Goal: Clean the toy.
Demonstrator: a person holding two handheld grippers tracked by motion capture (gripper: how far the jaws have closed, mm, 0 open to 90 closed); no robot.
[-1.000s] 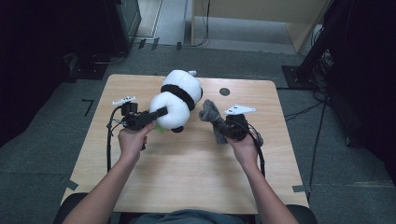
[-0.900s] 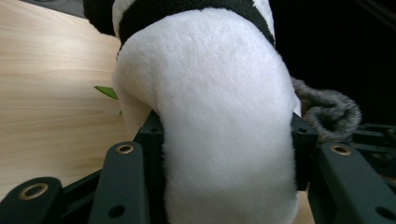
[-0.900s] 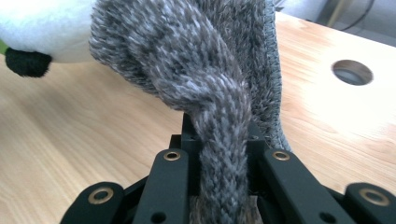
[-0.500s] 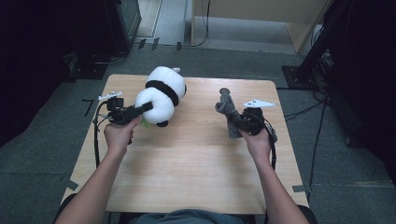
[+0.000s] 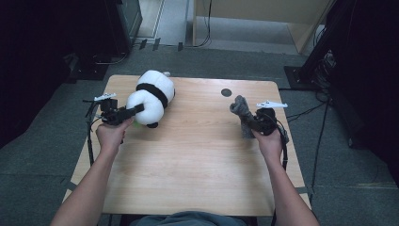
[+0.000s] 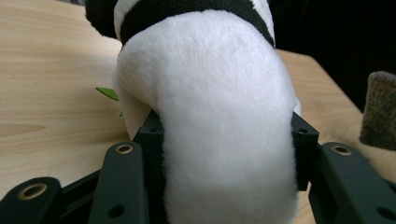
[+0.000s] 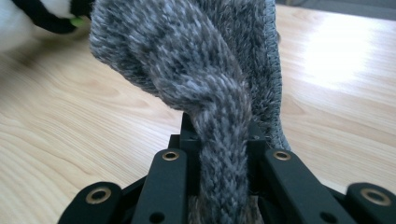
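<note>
A white plush panda (image 5: pixel 151 95) with a black band lies at the back left of the wooden table (image 5: pixel 197 160). My left gripper (image 5: pixel 136 109) is shut on its white lower body (image 6: pixel 224 130), and a green bit (image 6: pixel 108 93) peeks out beside it. On the right side of the table, my right gripper (image 5: pixel 248 123) is shut on a grey knitted sock-like cloth (image 5: pixel 242 113) that stands up from the jaws. The cloth (image 7: pixel 219 93) is twisted between the jaws in the right gripper view. The panda's edge (image 7: pixel 18 23) and the grey cloth (image 6: pixel 380 109) also show far off.
A small dark round mark (image 5: pixel 226 92) sits on the table near its back edge. Grey carpet floor surrounds the table, with dark equipment stands (image 5: pixel 324 52) at the back right and back left. Cables trail from both grippers.
Both hands have moved apart: the left gripper carried the panda leftward, and the right gripper carried the grey cloth rightward.
</note>
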